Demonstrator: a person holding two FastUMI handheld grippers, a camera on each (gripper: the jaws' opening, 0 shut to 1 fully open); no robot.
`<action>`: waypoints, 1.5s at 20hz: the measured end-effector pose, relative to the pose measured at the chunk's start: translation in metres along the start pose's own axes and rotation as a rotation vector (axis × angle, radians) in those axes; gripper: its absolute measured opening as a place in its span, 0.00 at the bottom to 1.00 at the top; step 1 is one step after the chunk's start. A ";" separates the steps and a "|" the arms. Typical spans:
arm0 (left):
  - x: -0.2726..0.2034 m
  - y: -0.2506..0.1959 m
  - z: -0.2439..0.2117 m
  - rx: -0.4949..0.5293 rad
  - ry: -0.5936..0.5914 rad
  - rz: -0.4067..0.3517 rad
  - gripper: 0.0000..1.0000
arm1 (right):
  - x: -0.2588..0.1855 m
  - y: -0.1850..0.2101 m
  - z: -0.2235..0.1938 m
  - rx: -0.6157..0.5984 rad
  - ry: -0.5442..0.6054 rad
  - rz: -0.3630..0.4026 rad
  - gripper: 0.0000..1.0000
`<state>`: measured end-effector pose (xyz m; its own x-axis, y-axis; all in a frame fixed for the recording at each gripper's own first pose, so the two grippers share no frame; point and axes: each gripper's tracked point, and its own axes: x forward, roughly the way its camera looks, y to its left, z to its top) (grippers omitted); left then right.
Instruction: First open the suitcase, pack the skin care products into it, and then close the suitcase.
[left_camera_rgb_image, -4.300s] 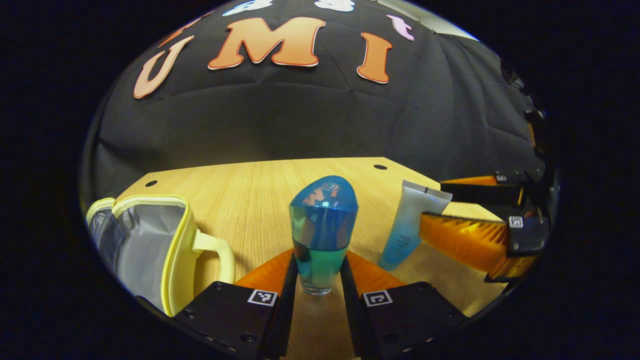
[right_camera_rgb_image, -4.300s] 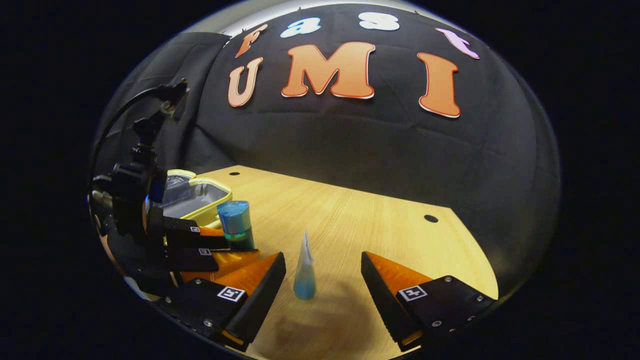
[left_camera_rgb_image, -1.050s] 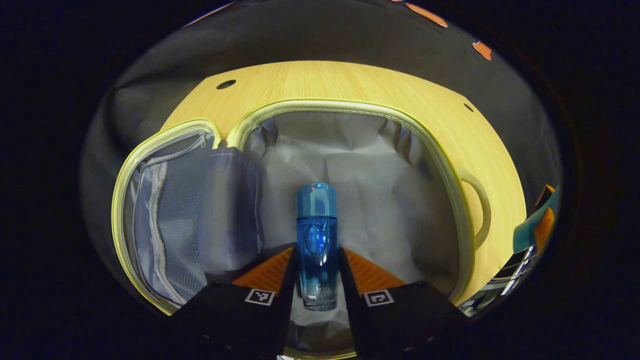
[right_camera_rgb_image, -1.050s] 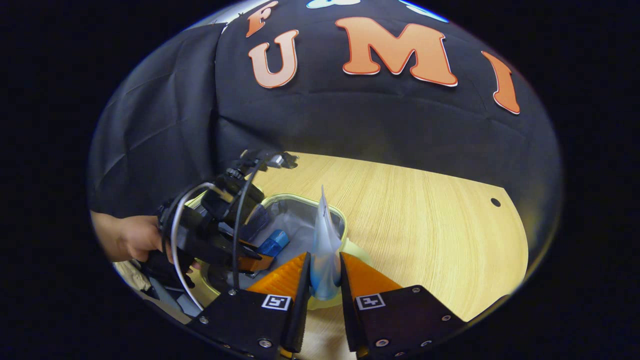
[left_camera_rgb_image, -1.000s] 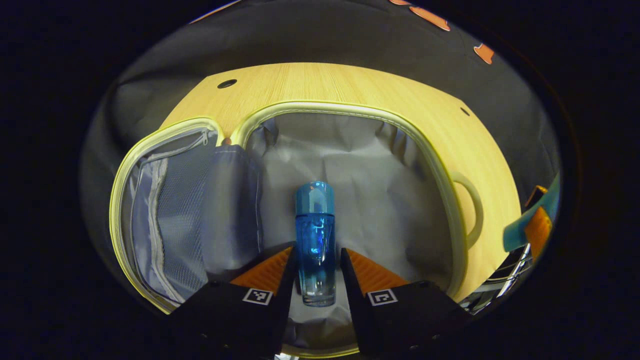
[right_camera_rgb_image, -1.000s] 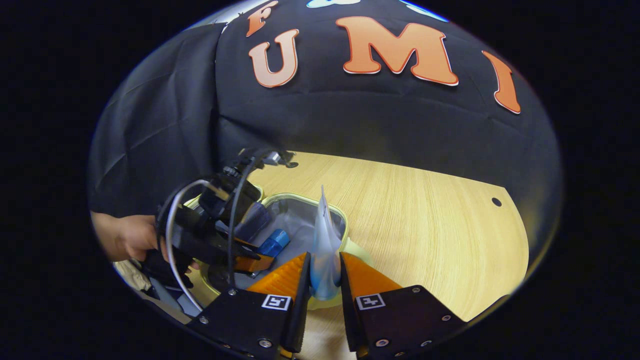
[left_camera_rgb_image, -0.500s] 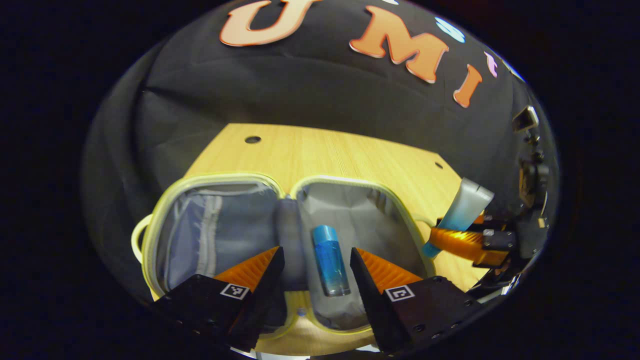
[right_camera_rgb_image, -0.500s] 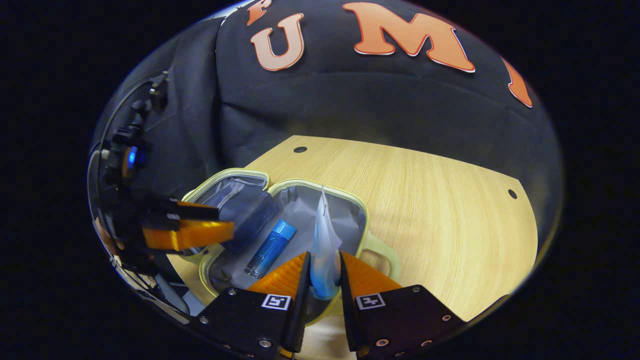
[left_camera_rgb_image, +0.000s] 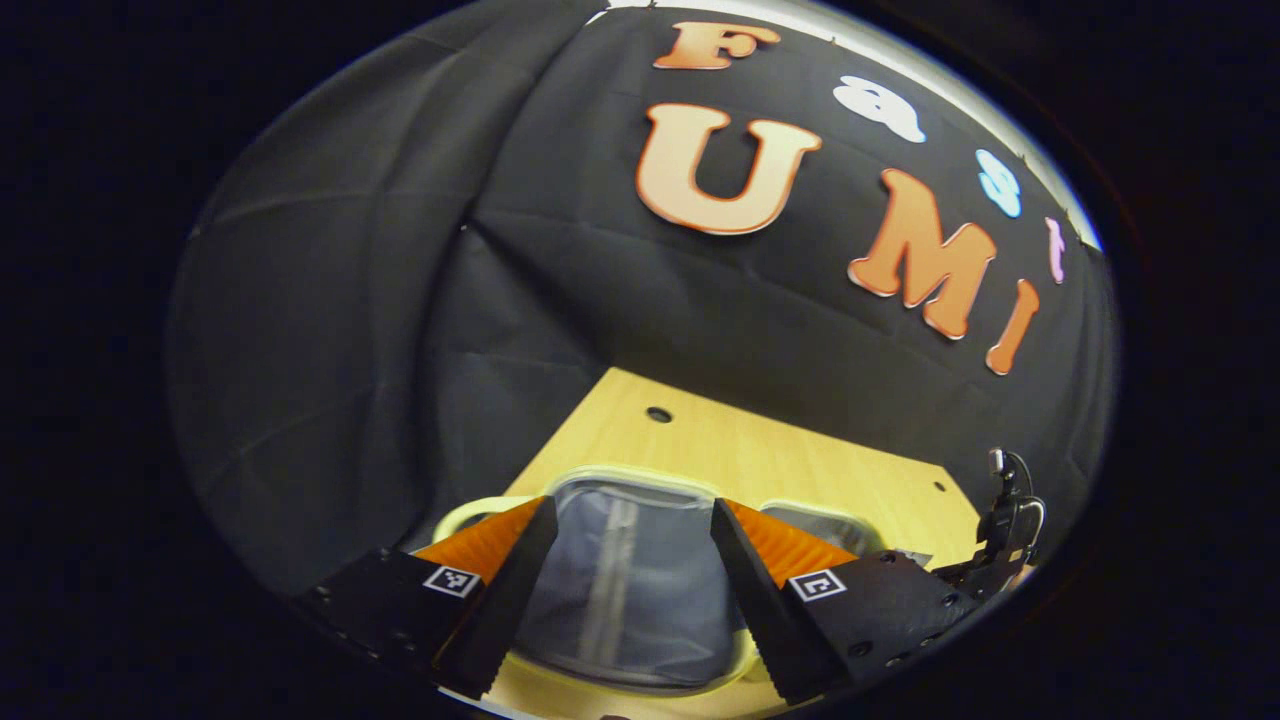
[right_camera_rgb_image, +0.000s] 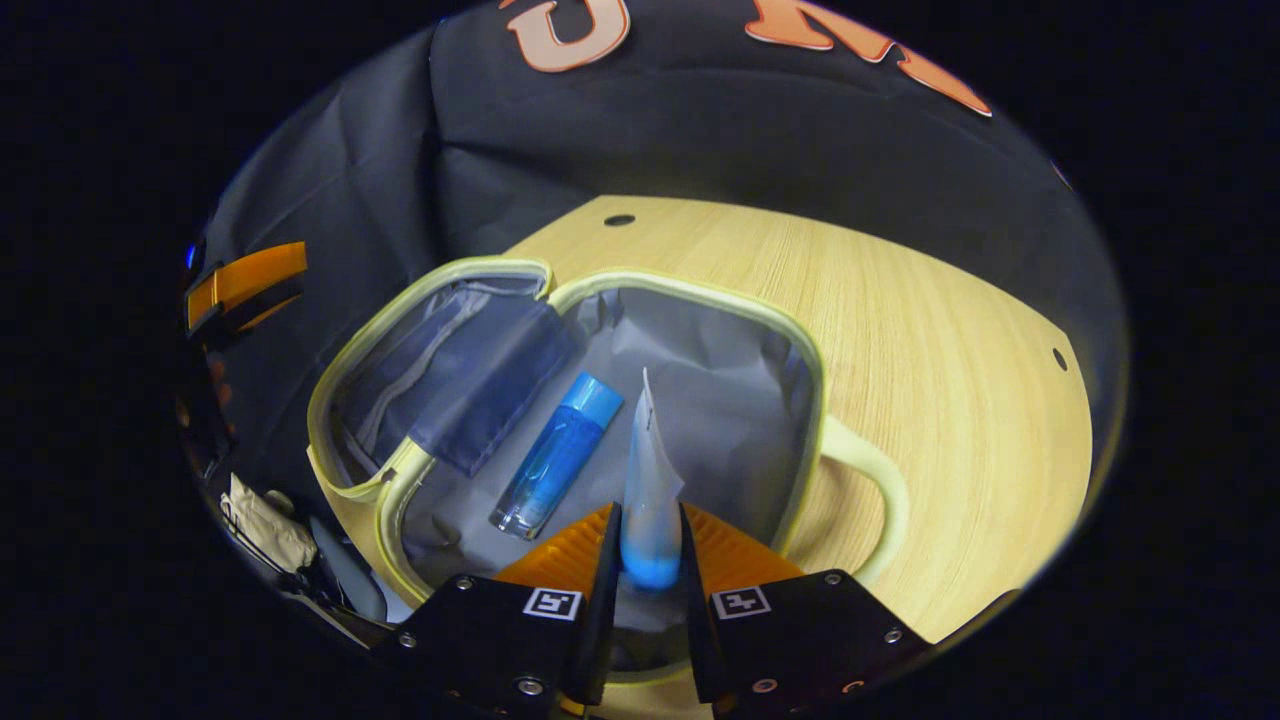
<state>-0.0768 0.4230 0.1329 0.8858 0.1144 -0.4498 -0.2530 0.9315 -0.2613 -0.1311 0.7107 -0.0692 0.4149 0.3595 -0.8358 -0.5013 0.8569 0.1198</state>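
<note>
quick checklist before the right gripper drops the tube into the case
1. Yellow-rimmed suitcase lies open on the table: ok.
2. Right gripper shut on the soft blue-and-white tube: ok.
3. Tube is over the grey-lined compartment: ok.
4. Blue bottle lies flat in that compartment, beside the tube: ok.
5. Free lining to the tube's right for landing: ok.
6. Left gripper open and out of the compartment: ok.

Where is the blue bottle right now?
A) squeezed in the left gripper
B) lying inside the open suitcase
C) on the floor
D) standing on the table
B: the blue bottle lies on its side on the grey lining of the open suitcase, beside the tube the right gripper holds.
</note>
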 end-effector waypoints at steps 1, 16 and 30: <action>0.003 0.015 -0.008 -0.002 0.013 0.034 0.96 | 0.005 0.003 -0.004 0.006 0.027 -0.001 0.34; 0.078 0.144 -0.098 -0.592 0.296 0.049 0.94 | 0.011 -0.009 0.012 0.101 0.053 -0.048 0.46; 0.062 0.116 -0.046 -0.476 0.232 -0.095 0.06 | -0.114 -0.091 0.087 0.080 -0.402 -0.171 0.94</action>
<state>-0.0689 0.5220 0.0357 0.8178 -0.0918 -0.5682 -0.3724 0.6682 -0.6440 -0.0671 0.6234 0.0616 0.7571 0.3114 -0.5743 -0.3456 0.9369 0.0524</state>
